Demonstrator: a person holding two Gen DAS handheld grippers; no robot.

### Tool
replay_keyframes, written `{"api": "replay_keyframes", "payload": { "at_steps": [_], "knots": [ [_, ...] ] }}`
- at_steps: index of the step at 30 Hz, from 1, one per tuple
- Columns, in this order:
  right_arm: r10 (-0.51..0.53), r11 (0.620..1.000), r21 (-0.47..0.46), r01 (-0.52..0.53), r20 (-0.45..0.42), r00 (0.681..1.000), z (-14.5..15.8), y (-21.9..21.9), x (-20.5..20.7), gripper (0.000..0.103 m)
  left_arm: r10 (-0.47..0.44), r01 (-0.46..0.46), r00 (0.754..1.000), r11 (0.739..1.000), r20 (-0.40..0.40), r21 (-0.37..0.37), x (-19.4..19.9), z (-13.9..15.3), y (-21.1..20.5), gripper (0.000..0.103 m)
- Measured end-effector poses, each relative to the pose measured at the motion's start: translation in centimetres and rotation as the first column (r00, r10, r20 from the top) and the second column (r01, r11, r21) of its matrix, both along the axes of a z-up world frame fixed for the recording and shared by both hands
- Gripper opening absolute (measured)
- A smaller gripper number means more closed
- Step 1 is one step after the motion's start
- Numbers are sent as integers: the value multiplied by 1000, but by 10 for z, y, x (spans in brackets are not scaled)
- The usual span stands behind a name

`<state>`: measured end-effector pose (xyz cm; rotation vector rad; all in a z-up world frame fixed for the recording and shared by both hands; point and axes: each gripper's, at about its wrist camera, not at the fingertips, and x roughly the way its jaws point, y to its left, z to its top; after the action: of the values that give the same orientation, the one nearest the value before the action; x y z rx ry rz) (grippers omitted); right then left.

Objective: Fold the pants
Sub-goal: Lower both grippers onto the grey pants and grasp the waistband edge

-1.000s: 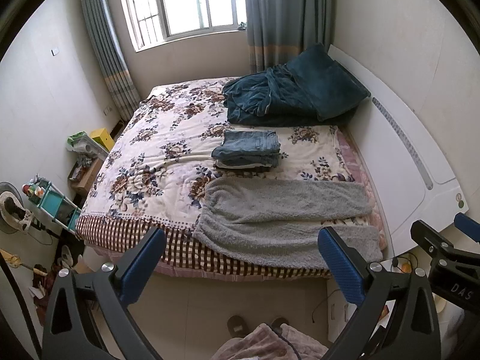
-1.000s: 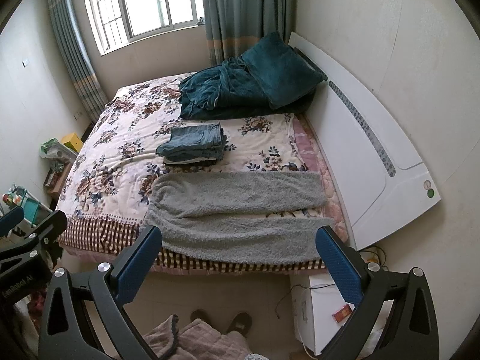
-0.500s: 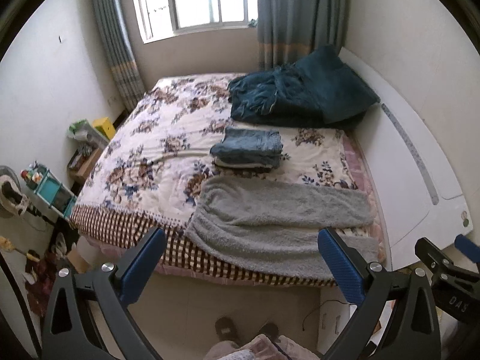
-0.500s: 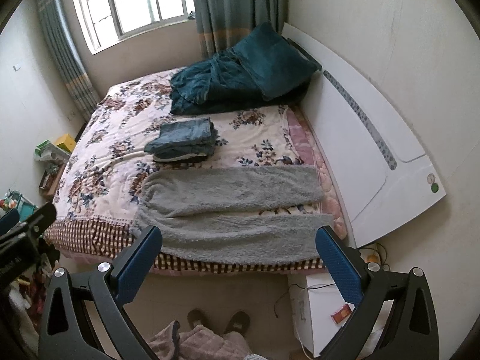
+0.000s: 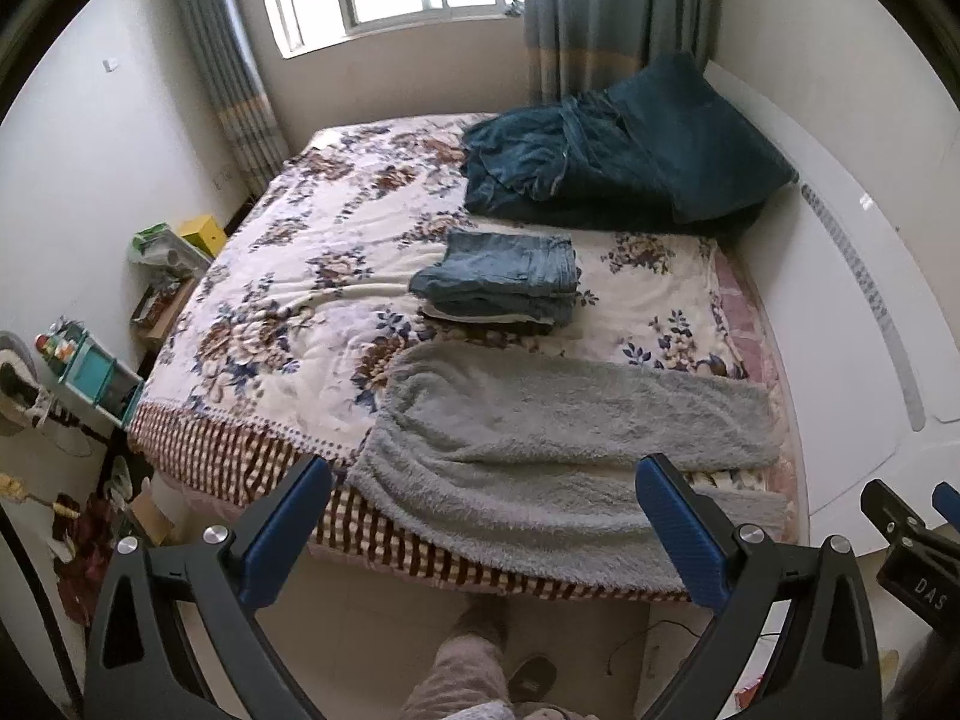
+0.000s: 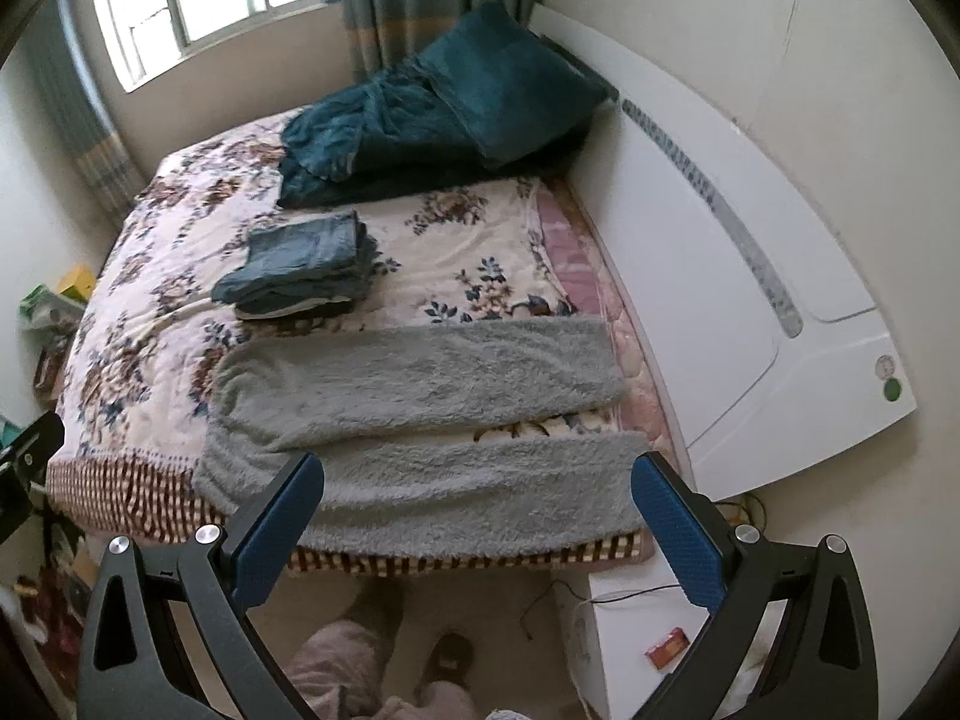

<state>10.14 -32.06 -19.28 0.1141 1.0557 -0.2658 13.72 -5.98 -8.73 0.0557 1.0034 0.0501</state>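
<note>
We hold both grippers, left and right, jaws spread and empty, above the grey pants at twelve o'clock, lying crosswise along the bed's near edge, waistband toward nine, cuffs toward three.

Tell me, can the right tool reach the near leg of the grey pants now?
Probably yes. The right tool is open above the grey pants, and nothing lies between them on the bed.

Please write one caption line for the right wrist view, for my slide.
Open right gripper above fluffy grey pants spread flat on the floral bed, beside folded jeans.
</note>
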Motion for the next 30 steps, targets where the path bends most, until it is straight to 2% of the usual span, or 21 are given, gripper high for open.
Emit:
{"api": "replay_keyframes", "payload": {
  "at_steps": [6, 9, 12, 15, 18, 19, 23, 24, 25, 27, 28, 30],
  "knots": [
    [-75, 997, 14, 76, -68, 995, -55, -19, 86, 103, -66, 66, 995, 998, -75, -8, 78, -45, -11, 103],
    [-110, 993, 22, 113, -121, 987, -92, -27, 139, 103, -91, 89, 986, 996, -142, -25, 122, -75, -18, 103],
    [-129, 991, 13, 132, -138, 982, -124, -33, 177, 103, -120, 117, 973, 993, -197, -26, 165, -111, -26, 103],
    [-89, 996, -9, 89, -138, 986, -167, -35, 223, 103, -152, 162, 962, 986, -228, 24, 202, -157, -37, 103],
    [-1, 999, -46, -8, -186, 983, -233, -36, 280, 103, -173, 209, 949, 971, -263, 114, 237, -213, -50, 103],
    [15, 998, -59, -27, -202, 979, -248, -37, 292, 103, -186, 232, 940, 964, -286, 134, 249, -237, -56, 103],
    [85, 987, -99, -124, -329, 940, -352, -57, 357, 103, -242, 334, 895, 920, -374, 204, 289, -327, -74, 103],
    [106, 984, -92, -151, -377, 920, -385, -64, 378, 103, -262, 373, 880, 897, -395, 236, 297, -354, -83, 103],
    [116, 982, -92, -166, -399, 910, -401, -69, 382, 103, -282, 408, 865, 876, -415, 255, 304, -376, -92, 103],
    [173, 963, -98, -250, -484, 858, -460, -77, 411, 103, -319, 470, 836, 837, -446, 282, 318, -416, -107, 103],
    [193, 953, -109, -284, -507, 840, -478, -80, 418, 103, -337, 502, 816, 816, -470, 287, 326, -440, -116, 103],
    [249, 919, -117, -376, -567, 785, -525, -83, 441, 103, -356, 535, 796, 792, -489, 294, 340, -469, -126, 103]
  ]
}}
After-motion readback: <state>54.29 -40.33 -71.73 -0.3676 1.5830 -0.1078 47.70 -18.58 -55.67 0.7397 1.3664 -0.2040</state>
